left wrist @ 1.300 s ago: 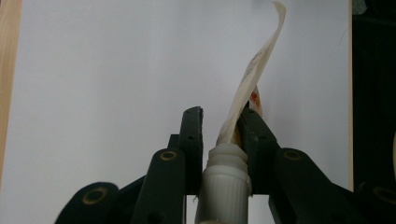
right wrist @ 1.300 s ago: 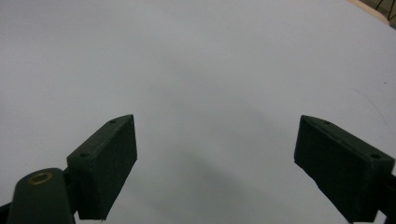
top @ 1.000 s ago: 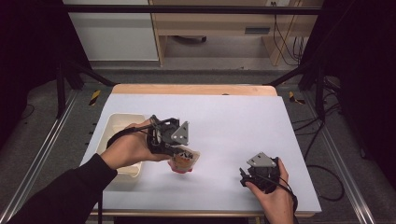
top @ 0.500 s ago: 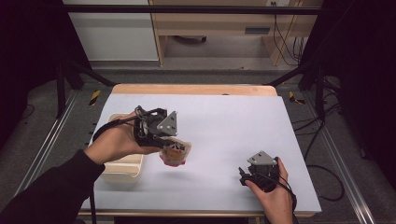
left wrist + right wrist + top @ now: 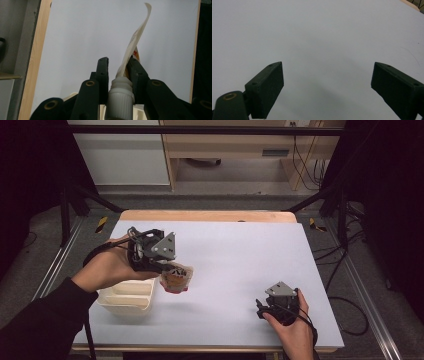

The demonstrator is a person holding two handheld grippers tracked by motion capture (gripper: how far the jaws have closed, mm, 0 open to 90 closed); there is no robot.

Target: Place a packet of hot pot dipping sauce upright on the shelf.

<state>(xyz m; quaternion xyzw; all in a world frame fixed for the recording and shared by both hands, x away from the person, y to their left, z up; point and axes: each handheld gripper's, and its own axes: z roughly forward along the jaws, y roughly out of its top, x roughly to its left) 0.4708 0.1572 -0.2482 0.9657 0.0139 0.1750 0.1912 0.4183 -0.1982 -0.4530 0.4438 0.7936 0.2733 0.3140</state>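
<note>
Above the tray (image 5: 127, 300) now, pouch (image 5: 176, 278) higher.

Both rigs are chunky black plastic: the left hand-held gripper (image 5: 167, 270) and right hand-held gripper (image 5: 260, 306) each carry a grey three-cornered plate on top, brass-ringed holes in the arms, flat rectangular pads with tiny screws, black trailing cable. Dark long sleeve (image 5: 35, 325) on the left arm.

We see a table (image 5: 235, 255) with a pale lilac-white top and a wooden edge along its far side. Near its front left corner sits a cream plastic bin (image 5: 127, 300) (2 compartments, as far as we can tell). Beyond the table stand a white cabinet (image 5: 117, 155) and a wooden shelf unit (image 5: 225, 145), with cables (image 5: 305, 155) hanging at the right.
</note>
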